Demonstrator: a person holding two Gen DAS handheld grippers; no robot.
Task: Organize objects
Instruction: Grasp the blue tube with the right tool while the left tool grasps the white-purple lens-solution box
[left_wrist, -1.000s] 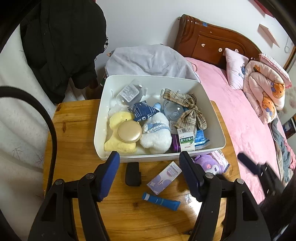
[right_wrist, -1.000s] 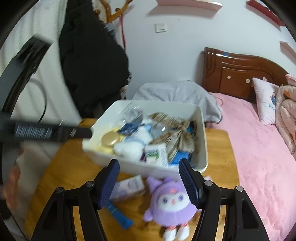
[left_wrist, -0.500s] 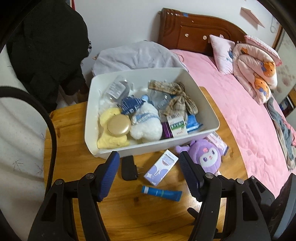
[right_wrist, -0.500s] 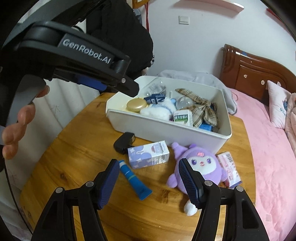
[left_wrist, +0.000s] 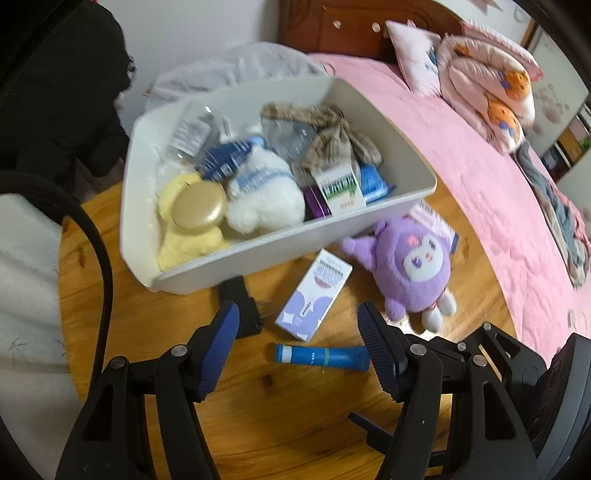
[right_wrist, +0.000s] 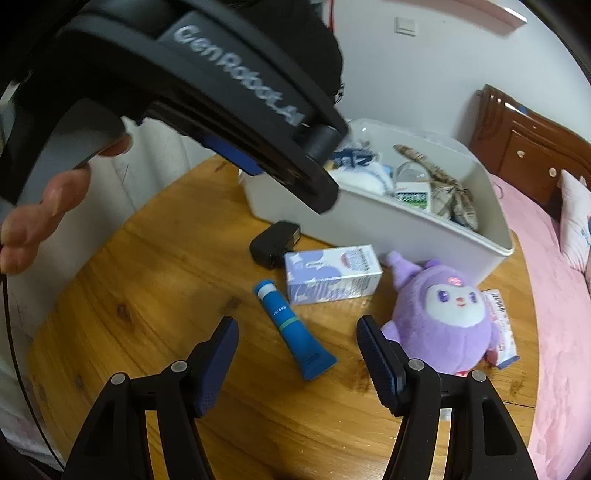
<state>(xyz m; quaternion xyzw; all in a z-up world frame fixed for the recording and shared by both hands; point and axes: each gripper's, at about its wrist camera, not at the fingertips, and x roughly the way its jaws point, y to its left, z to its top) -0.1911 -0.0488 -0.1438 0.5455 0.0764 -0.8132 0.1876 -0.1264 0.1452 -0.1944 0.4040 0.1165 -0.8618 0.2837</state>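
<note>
Blue tube (right_wrist: 293, 329) lying flat on the wooden counter (right_wrist: 147, 295), near side of the white bin (left_wrist: 258, 258), just beside the lilac box (right_wrist: 332, 275) and a little apart from the black charger (right_wrist: 273, 243); purple plush (right_wrist: 443, 314) sitting to its right. Likely handling light and soft-walled, a bit slick, squashing under a hard pinch; best taking hold across the middle of the body, or at the firmer capped end, rather than the flat crimped tail. Right claw (right_wrist: 295, 362) hanging released and empty just near of the tube; left claw (left_wrist: 299, 343) likewise spread wide, grasping nothing, straddling the tube from above. Left wrist view showing the bin's full contents, crowded with soft toys and packets; right wrist view hiding much of that behind the left tool, yet showing a hand (right_wrist: 40, 210) gripping it and the pink packet (right_wrist: 500, 328) beyond the plush.
</note>
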